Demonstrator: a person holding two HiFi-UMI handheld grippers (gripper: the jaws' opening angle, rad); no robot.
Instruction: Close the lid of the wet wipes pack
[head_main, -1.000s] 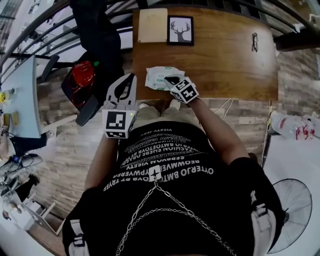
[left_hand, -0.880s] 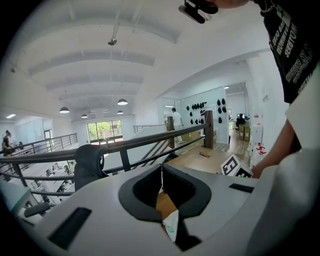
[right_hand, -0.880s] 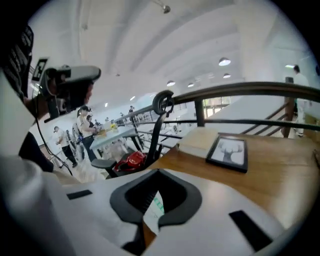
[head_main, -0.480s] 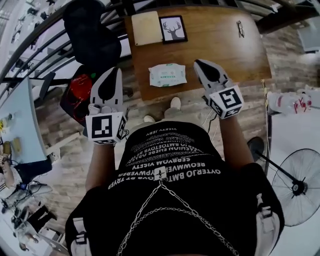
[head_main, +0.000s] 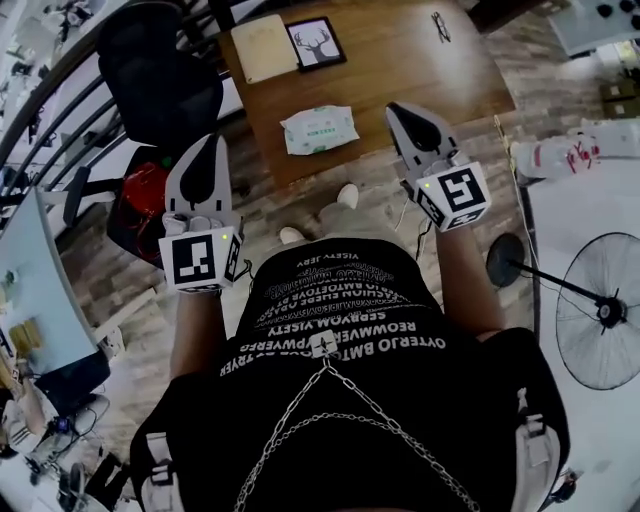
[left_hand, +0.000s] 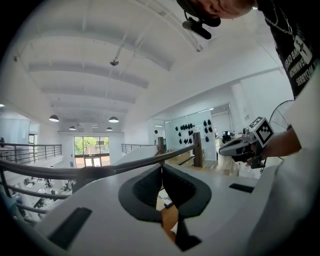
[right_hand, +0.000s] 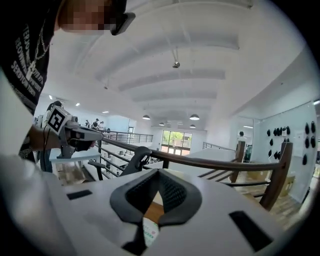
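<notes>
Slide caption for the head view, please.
Left hand-held gripper and right hand-held gripper shut and empty, clear of the wet wipes pack on the wooden table.

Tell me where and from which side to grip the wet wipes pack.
Grip the wet wipes pack by its right short end, coming from the right with the right gripper. It lies flat on the wooden table, long side across, so the thin end likely suits the jaws better than the broad top.

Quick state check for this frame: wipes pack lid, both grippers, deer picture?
wet wipes pack: flat on table, lid looks shut, untouched
left gripper: shut, empty, away from the pack
right gripper: shut, empty, away from the pack
deer picture: lying flat, face up
</notes>
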